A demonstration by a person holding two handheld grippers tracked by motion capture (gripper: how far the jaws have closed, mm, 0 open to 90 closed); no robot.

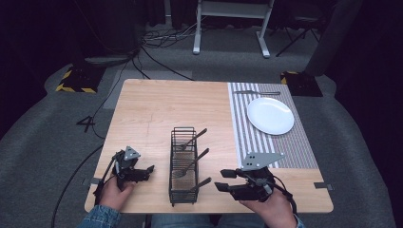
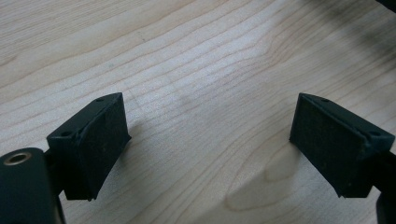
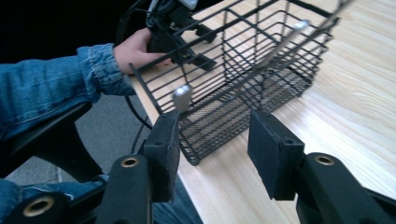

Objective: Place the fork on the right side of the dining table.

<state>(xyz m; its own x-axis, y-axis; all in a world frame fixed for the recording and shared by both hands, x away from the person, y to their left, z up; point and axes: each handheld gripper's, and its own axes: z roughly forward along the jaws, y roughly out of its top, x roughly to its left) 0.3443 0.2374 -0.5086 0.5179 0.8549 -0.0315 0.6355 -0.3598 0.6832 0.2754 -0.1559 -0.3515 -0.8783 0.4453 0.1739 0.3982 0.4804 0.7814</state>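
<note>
On the wooden table, utensil heads are hidden inside the wire caddy; both the left gripper and right gripper are held spread and empty beside it.

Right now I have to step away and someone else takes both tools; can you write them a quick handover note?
Left tool: open, empty, low over bare wood left of the basket.
Right tool: open, holding nothing, pointed at the basket's near end, close to the nearest handle.
Black wire basket: mid-table, three metal utensils in it, handles leaning right.
White round plate: on the striped placemat, far right, with one metal utensil beyond it.
Done: apparently one utensil laid by the plate.
Left: likely grasp the nearest handle, then move the rest.
</note>
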